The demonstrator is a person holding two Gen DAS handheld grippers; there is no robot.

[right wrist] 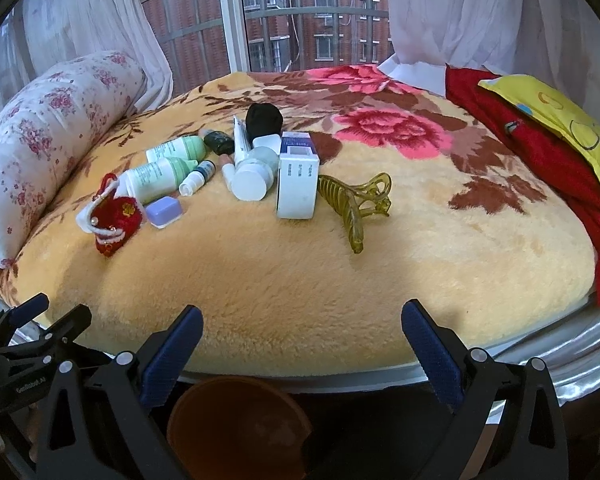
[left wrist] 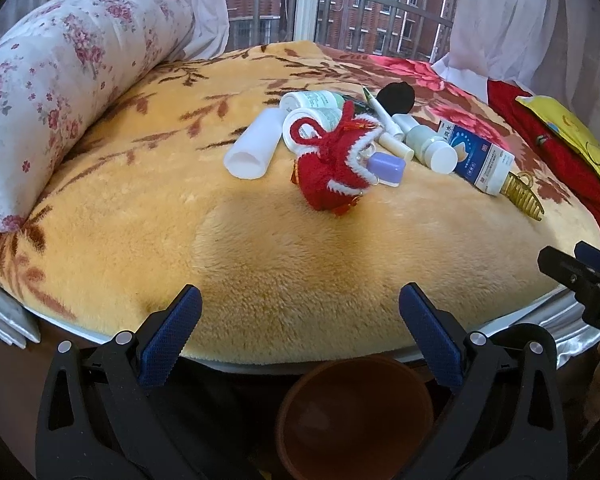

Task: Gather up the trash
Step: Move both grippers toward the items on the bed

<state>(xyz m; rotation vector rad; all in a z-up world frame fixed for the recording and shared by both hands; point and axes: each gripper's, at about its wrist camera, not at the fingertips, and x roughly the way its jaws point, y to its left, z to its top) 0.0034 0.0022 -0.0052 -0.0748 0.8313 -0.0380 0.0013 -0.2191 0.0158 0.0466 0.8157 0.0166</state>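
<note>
A heap of small items lies mid-bed on the plush yellow blanket (left wrist: 260,248): white bottles (left wrist: 312,116), a white tube (left wrist: 254,146), a red knitted pouch (left wrist: 334,170), a lilac case (left wrist: 386,168), a blue-white box (left wrist: 480,158), a yellow hair claw (left wrist: 524,196). The right wrist view shows the same bottles (right wrist: 160,178), pouch (right wrist: 116,226), box (right wrist: 298,182), claw (right wrist: 350,204). A brown bin (left wrist: 356,420) stands below the bed edge, also in the right wrist view (right wrist: 240,428). My left gripper (left wrist: 300,336) and right gripper (right wrist: 302,350) are open, empty, at the near edge.
A floral bolster (left wrist: 60,92) lies along the left side. A red cloth (right wrist: 540,160) and a yellow pillow (right wrist: 560,124) lie at the right. A window with white curtains (right wrist: 460,12) is behind the bed. A silver bed rim (right wrist: 540,368) runs along the front.
</note>
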